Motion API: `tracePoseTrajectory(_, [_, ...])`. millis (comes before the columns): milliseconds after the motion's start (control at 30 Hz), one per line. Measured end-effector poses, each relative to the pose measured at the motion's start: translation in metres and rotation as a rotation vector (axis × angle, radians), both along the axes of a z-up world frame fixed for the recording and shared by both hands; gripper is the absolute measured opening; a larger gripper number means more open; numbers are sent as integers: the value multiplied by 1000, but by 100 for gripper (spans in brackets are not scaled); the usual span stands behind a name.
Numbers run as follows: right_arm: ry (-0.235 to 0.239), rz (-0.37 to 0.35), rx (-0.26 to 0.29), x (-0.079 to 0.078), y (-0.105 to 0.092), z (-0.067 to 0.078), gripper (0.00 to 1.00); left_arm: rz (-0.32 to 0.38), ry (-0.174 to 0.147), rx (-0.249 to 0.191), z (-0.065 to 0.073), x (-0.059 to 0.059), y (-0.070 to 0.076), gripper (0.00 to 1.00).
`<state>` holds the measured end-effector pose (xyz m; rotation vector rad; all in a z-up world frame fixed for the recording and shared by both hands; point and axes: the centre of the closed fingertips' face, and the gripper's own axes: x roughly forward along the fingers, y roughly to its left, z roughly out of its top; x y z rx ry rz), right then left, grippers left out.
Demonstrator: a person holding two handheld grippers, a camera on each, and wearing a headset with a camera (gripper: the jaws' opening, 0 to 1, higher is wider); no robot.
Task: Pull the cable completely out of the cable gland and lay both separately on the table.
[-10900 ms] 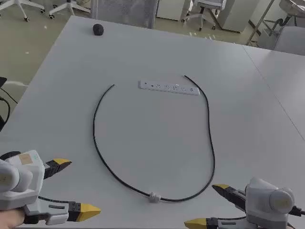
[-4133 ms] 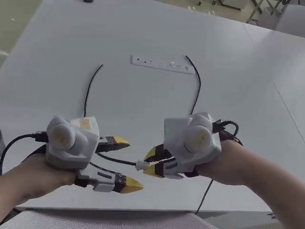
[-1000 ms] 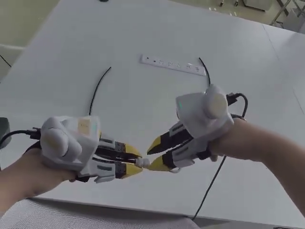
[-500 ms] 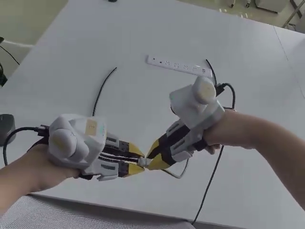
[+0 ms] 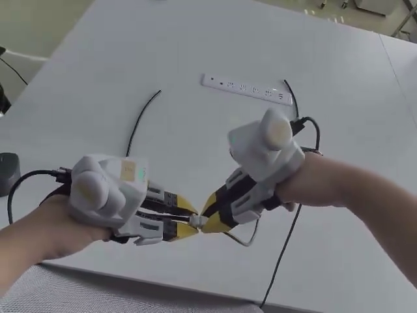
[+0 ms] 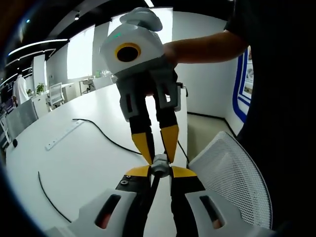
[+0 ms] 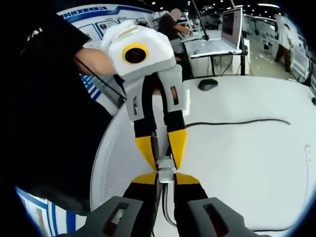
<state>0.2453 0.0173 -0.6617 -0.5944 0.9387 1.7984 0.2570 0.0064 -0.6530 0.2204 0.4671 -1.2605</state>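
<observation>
White table (image 5: 195, 59), mesh chair (image 6: 232, 173)

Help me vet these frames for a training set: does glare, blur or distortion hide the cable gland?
No. Head view: soft even light, white table nearly washed out, cable gland small but in focus. Left gripper view: fisheye bending, blown-out windows behind the right gripper, gland sharp. Right gripper view: same bending, dark clothing at left, gland sharp against the left gripper.

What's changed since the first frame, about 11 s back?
The cable gland went from lying on the table to being held up near its front edge. It is pinched between the left gripper and right gripper, both open and empty before. The cable's middle rose with it. The power strip is unmoved, and the cable looks still threaded.
</observation>
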Motion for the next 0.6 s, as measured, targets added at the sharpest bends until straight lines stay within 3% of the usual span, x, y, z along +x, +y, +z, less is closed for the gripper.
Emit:
tracePoseTrajectory(33, [-7,-1,-4,-1,0,0,5,4,18,-7,0,-1,0,14])
tracePoseTrajectory(100, [-64,4,1,2,2,-2,5,11,17,-3,-1,0,2,14])
tracePoseTrajectory(233, [-119,-1,2,1,5,-2,5,28,41,-15,-3,2,8,14])
tracePoseTrajectory(300, [-171,-1,4,1,6,-2,5,38,61,-29,-3,2,10,14])
tracePoseTrajectory(333, [-223,0,15,4,8,-1,5,49,71,-35,-3,2,11,14])
tracePoseTrajectory(367, [-248,4,22,4,8,-1,5,56,91,-47,-2,2,12,14])
tracePoseTrajectory(433, [-346,-8,39,7,12,1,5,86,116,-64,-1,5,15,14])
tracePoseTrajectory(467, [-336,-6,31,-1,11,0,5,81,158,-80,-1,2,15,14])
tracePoseTrajectory(500, [-355,-13,29,-1,11,0,5,71,175,-91,-1,-1,14,14])
tracePoseTrajectory(533, [-399,-17,31,2,12,1,5,70,143,-81,-1,1,16,14])
tracePoseTrajectory(600, [-427,-11,28,-3,13,-1,6,55,151,-81,-2,-2,16,15])
